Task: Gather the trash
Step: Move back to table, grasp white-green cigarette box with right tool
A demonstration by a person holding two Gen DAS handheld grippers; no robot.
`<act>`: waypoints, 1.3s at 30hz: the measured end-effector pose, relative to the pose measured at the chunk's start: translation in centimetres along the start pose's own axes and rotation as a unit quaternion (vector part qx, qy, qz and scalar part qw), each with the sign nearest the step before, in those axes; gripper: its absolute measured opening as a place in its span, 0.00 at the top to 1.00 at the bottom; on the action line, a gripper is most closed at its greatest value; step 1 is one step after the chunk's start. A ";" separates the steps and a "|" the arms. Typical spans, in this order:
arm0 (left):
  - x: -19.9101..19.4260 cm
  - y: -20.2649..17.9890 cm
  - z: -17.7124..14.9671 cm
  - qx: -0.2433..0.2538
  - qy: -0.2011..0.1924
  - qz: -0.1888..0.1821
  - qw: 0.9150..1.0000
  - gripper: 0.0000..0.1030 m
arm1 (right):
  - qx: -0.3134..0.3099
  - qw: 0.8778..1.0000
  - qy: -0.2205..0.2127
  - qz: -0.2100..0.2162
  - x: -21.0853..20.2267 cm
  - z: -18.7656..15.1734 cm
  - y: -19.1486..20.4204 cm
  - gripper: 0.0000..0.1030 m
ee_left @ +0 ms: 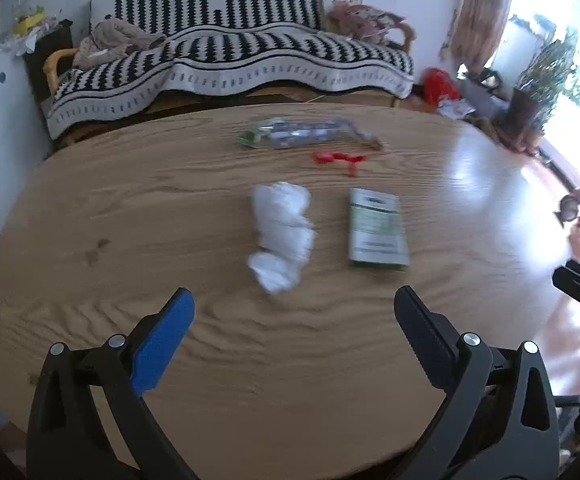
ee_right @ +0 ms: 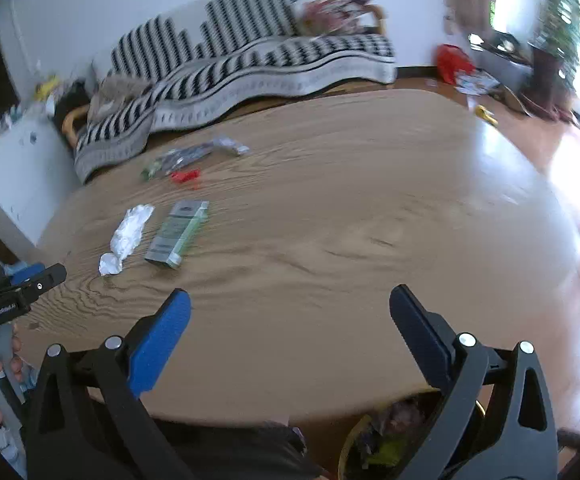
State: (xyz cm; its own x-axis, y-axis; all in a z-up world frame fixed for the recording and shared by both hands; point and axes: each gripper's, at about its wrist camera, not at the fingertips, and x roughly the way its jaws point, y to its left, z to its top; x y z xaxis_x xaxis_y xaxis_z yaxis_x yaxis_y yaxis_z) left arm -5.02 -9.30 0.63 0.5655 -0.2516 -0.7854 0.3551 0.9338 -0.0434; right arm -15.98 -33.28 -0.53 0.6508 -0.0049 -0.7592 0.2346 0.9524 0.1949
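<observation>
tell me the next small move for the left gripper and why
Probably ease the left gripper forward and down onto the crumpled white tissue. Its jaws are wide open and empty, and the tissue lies just ahead of the fingertips, nearest of the trash on the wooden table. The green box sits beside it, to the right; the right gripper is farther off.
</observation>
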 end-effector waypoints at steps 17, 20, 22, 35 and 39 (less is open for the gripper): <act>11.4 1.8 3.3 0.059 0.053 0.030 0.996 0.05 | -0.033 0.994 0.101 -0.024 15.7 5.8 9.1 0.07; 12.5 3.5 3.4 0.040 0.058 0.017 0.997 0.05 | -0.049 0.992 0.111 -0.044 18.2 5.9 10.1 0.06; 12.6 4.0 3.5 0.045 0.050 0.014 0.998 0.05 | -0.060 0.992 0.102 -0.050 18.5 6.0 10.1 0.06; 12.7 4.6 3.5 0.049 0.027 0.007 0.998 0.05 | -0.113 0.992 0.048 -0.032 15.8 2.2 8.8 0.05; 12.7 4.7 3.5 0.049 0.027 0.006 0.998 0.05 | -0.122 0.990 0.060 -0.023 15.5 2.2 8.9 0.05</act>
State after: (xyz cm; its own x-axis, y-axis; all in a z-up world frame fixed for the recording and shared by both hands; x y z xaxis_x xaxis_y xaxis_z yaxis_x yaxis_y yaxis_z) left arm 6.40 -8.98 -7.41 0.5306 -0.2231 -0.8177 0.4210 0.9067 0.0257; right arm -2.20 -25.50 -9.22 0.5491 -0.0281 -0.8353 0.0713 0.9974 0.0133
